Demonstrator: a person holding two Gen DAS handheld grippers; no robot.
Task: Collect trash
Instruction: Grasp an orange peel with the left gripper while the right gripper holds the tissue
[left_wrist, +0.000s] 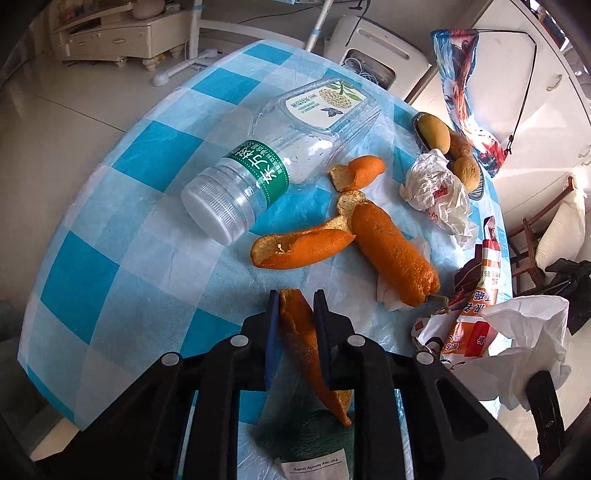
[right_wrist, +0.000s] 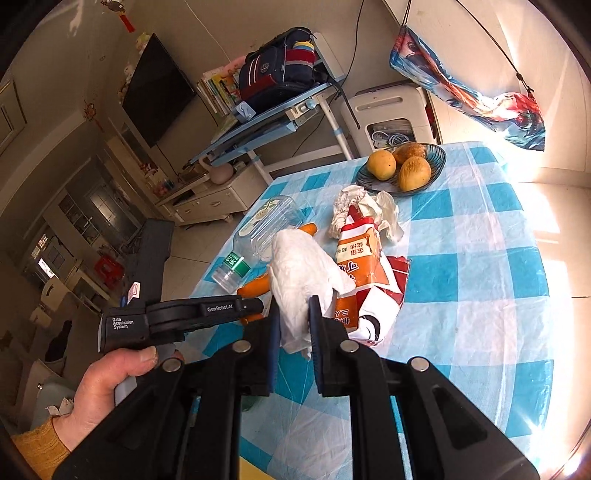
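Note:
My left gripper (left_wrist: 295, 299) is shut on a strip of orange peel (left_wrist: 306, 354), held above the blue checked tablecloth (left_wrist: 122, 236). More orange peel (left_wrist: 391, 251) lies ahead, next to an empty plastic bottle (left_wrist: 258, 170) on its side. My right gripper (right_wrist: 293, 314) is shut on a white plastic bag (right_wrist: 303, 273), which also shows in the left wrist view (left_wrist: 528, 343). An orange snack wrapper (right_wrist: 365, 273) and crumpled white paper (right_wrist: 365, 210) lie on the table beyond it. The left gripper's body (right_wrist: 177, 317) shows to the left in the right wrist view.
A dark bowl (right_wrist: 436, 158) of mangoes stands at the table's far side. A clear plastic box (left_wrist: 332, 107) lies by the bottle. A white appliance (right_wrist: 391, 114) and a blue desk (right_wrist: 266, 122) stand past the table. The table edge runs along the left.

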